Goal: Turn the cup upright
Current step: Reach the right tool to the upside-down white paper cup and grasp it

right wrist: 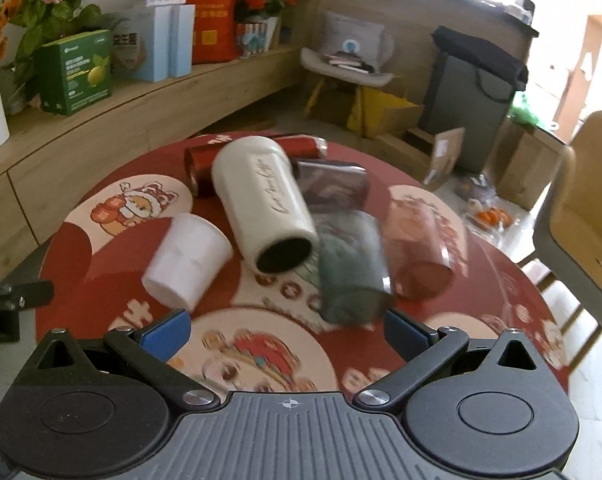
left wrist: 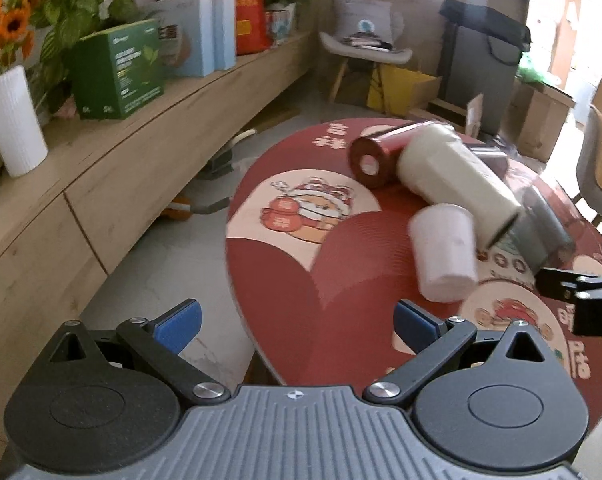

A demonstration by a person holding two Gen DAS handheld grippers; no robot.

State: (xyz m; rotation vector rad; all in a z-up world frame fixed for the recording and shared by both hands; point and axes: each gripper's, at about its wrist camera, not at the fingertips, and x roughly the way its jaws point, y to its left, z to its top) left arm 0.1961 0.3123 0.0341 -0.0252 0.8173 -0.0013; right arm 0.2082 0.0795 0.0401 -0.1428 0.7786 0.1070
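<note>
Several cups lie on their sides on a round red table (right wrist: 113,280). A small white cup (right wrist: 187,260) lies at the left, also in the left wrist view (left wrist: 445,254). A tall cream tumbler (right wrist: 267,202) lies in the middle, its dark mouth facing me; it also shows in the left wrist view (left wrist: 457,176). A grey-green glass (right wrist: 351,268) and a pink glass (right wrist: 421,244) lie to its right. A red cup (left wrist: 375,152) and a dark cup (right wrist: 333,184) lie behind. My right gripper (right wrist: 287,334) is open and empty just short of the grey-green glass. My left gripper (left wrist: 297,322) is open and empty at the table's left edge.
A long wooden shelf (left wrist: 113,128) with boxes, a white vase (left wrist: 15,120) and flowers runs along the left. A chair (right wrist: 581,208) stands right of the table. Bags, cardboard boxes and a stool (right wrist: 347,66) stand behind it. The right gripper shows at the left wrist view's right edge (left wrist: 581,292).
</note>
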